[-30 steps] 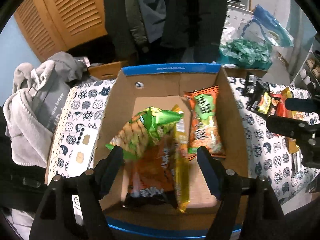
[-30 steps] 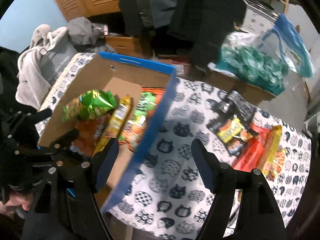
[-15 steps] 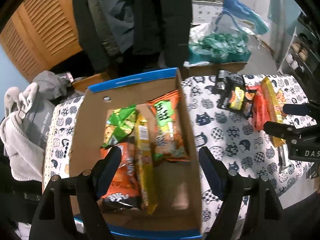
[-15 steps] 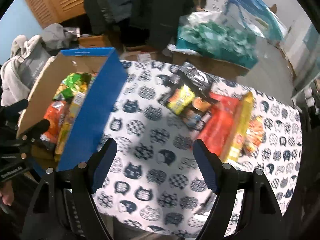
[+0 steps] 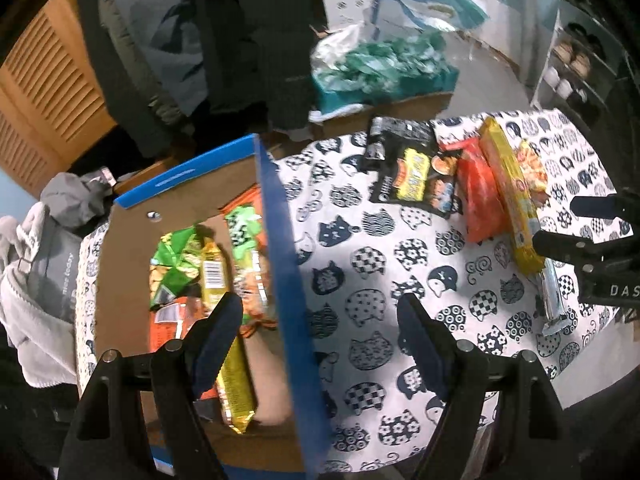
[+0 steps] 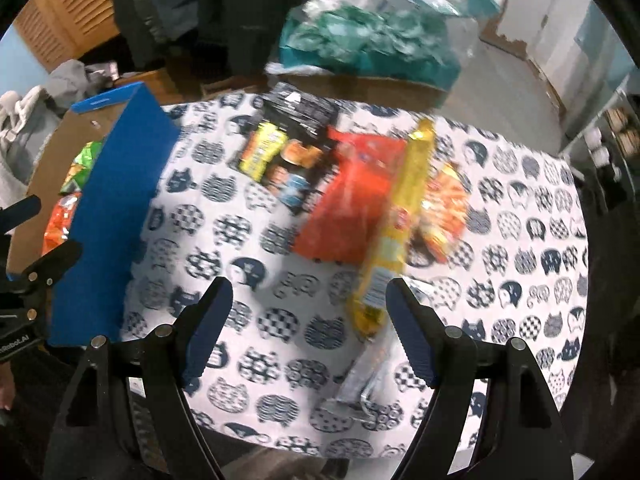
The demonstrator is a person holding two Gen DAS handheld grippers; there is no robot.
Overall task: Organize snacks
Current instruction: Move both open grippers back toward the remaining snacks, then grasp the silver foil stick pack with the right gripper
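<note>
A blue-sided cardboard box (image 5: 280, 240) (image 6: 116, 208) stands on the left of the cat-print tablecloth and holds several snack packs, among them a green bag (image 5: 176, 260) and a long yellow pack (image 5: 228, 344). Loose snacks lie on the cloth to the right: a black pack (image 5: 404, 172) (image 6: 296, 120), a red bag (image 5: 480, 196) (image 6: 352, 196), a long yellow pack (image 5: 510, 196) (image 6: 400, 216) and a silver wrapper (image 5: 554, 300) (image 6: 368, 380). My left gripper (image 5: 320, 340) hangs open over the box's right wall. My right gripper (image 6: 308, 324) hangs open above the cloth, near the yellow pack's lower end.
The tablecloth (image 6: 248, 300) has bare room between the box and the loose snacks. Behind the table are hanging coats (image 5: 248, 40), a teal bag (image 6: 360, 40) and a louvred wooden door (image 5: 44, 92). Grey clothing (image 5: 40, 264) is piled left of the box.
Both grippers have swept to the right, from over the box toward the loose snacks on the cloth. Both stay open with nothing between the fingers.
</note>
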